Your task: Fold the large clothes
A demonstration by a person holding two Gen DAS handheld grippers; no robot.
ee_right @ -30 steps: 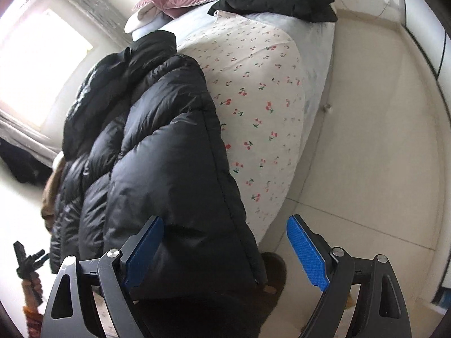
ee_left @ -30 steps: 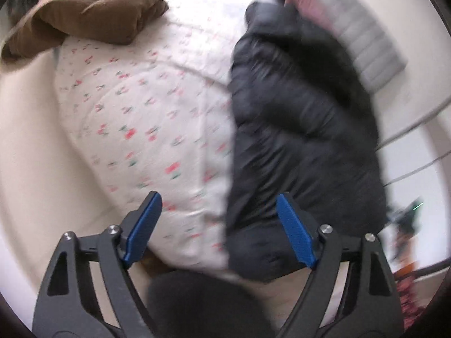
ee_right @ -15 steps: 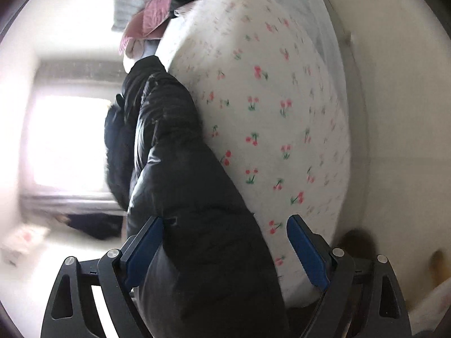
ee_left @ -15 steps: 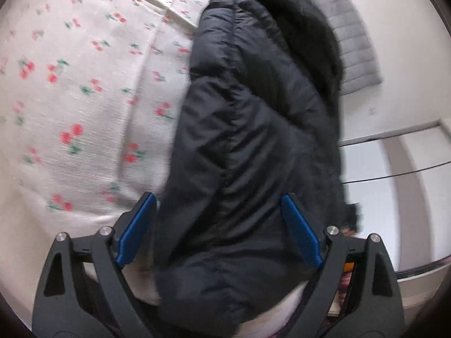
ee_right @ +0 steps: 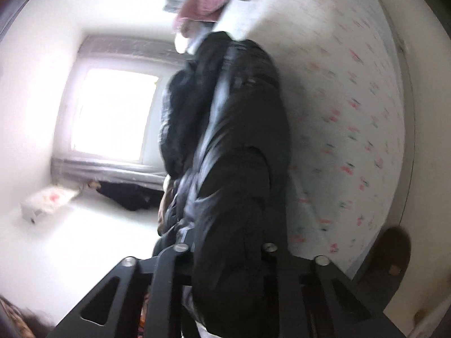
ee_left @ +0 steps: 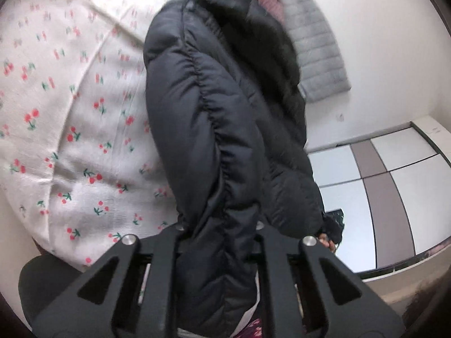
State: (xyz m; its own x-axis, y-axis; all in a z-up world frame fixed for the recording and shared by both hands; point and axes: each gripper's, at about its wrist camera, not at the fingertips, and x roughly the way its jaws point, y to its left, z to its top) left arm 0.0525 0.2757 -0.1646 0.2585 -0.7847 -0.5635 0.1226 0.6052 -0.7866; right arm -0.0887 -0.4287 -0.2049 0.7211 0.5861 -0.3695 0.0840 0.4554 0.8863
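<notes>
A large black puffer jacket [ee_left: 225,129] lies along the edge of a bed with a white cherry-print sheet [ee_left: 70,129]. My left gripper [ee_left: 218,231] is shut on the jacket's near hem; the fabric bulges up between its jaws and hides the blue pads. In the right wrist view the same jacket [ee_right: 234,146] stretches away from me, and my right gripper [ee_right: 225,249] is shut on its near edge. The cherry sheet [ee_right: 352,118] is to the right of it there.
A grey quilted headboard [ee_left: 318,56] and pink pillow [ee_right: 208,2] are at the far end of the bed. White and grey wardrobe panels [ee_left: 389,186] stand right. A bright window [ee_right: 112,112], dark clothes [ee_right: 129,197] and a white box [ee_right: 45,202] are on the floor side.
Both grippers moved in onto the jacket's near edge and closed on it; they were open a second ago. The views have tilted and come closer to the jacket.
</notes>
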